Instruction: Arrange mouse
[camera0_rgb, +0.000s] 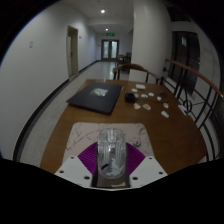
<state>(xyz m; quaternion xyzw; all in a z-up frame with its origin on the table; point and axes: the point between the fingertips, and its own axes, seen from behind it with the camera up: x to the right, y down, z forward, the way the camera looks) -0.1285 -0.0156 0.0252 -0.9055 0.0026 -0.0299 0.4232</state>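
A clear, silvery mouse (112, 152) sits upright between my gripper's (111, 160) two fingers. The purple pads (88, 158) press on it from both sides, and it is held above the near edge of the wooden table (150, 135). A dark mouse mat (95, 97) lies beyond the fingers on the far left part of the table, with a small pale item (99, 91) on it.
Several small white items (140, 97) lie to the right of the mat, and one more (165, 113) nearer the right edge. Chairs (130, 68) stand at the table's far end and a railing (190, 80) runs along the right. A corridor stretches behind.
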